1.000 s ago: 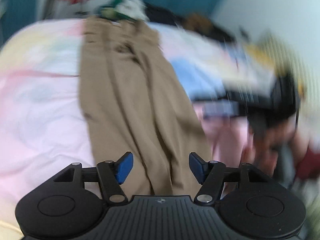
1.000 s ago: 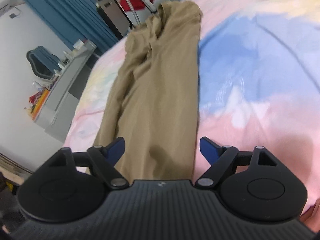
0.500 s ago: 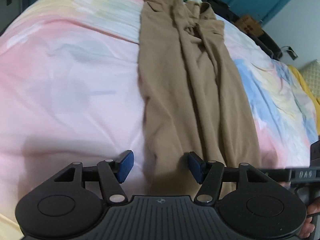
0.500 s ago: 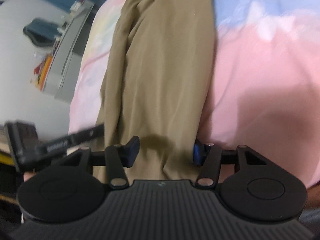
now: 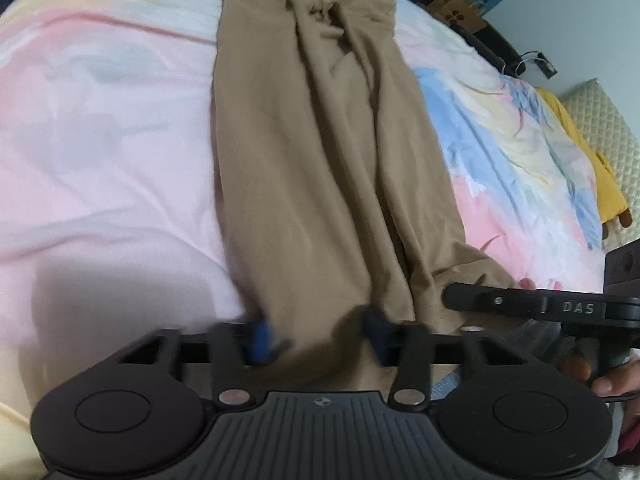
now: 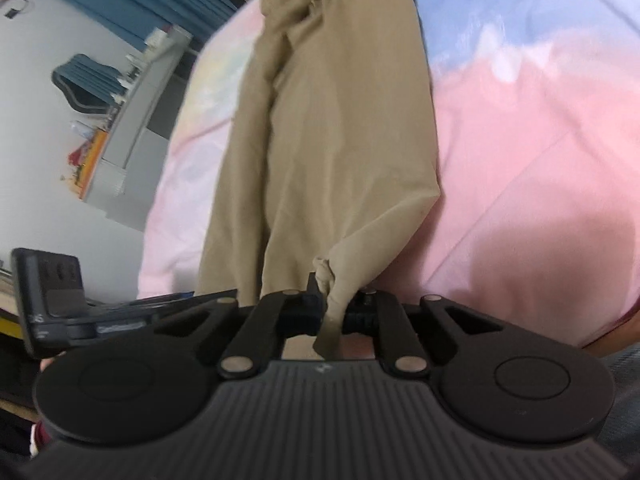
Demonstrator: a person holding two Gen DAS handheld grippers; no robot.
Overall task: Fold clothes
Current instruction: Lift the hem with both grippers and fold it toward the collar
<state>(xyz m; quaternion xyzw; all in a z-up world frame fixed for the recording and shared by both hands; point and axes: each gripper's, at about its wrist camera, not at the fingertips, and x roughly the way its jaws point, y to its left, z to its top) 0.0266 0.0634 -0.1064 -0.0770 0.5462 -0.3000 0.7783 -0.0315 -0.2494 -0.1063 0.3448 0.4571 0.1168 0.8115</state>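
Nearest the lens in the right wrist view, right claw [image 6: 334, 312] clamped tight on a bunched corner of the tan trousers [image 6: 328, 128], cloth gathered into a knot between the black fingers [image 6: 304, 314] and a short flap hanging below them. Just left of that corner, seen side-on, the other black tool, low at the hem.

Closest in the left wrist view, left claw [image 5: 316, 334] with its blue pads [image 5: 260, 338] blurred, set at either side of the trousers' [image 5: 316, 152] near hem, fabric lying between them; narrowed, but cannot tell whether actually pinching the cloth. Just right of that hem, the right claw's [image 5: 454, 300] black bar lettered DAS, reaching in to the hem's right corner, a fingertip showing behind it.

Beyond the hem, trousers stretched lengthwise away across the bed [image 5: 100, 140], legs laid together, creased down the middle, waistband rumpled at the far end. Under and around the trousers, a pastel sheet: pink to the left, blue, yellow and pink patches to the right. Farther right of the trousers, at the bed's edge, a yellow plush toy [image 5: 604, 184]. Left of the trousers in the right wrist view, past the bed's edge, a grey desk [image 6: 132, 120] and blue curtains [image 6: 132, 4].
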